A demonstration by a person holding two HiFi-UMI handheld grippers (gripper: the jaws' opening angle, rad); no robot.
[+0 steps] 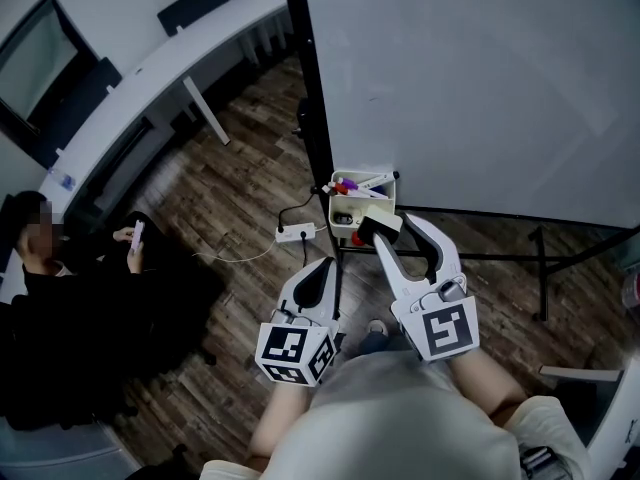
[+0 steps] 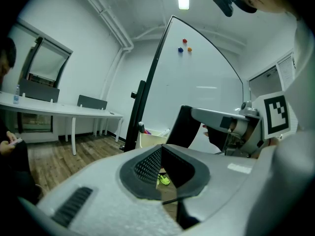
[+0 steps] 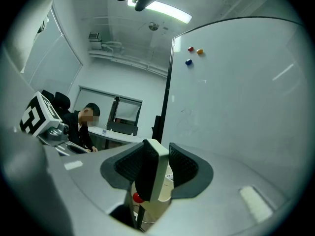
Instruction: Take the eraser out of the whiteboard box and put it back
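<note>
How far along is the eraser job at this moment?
Done: the eraser is out of the box. In hand: the right tool is clamped on it, close by the box. Still to do: set it back inside and let go. The left tool is shut, empty.

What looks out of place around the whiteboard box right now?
Nothing stands out. The eraser is held flat between the right gripper's pads by the box, which sits upright with markers inside; nothing is spilled.
</note>
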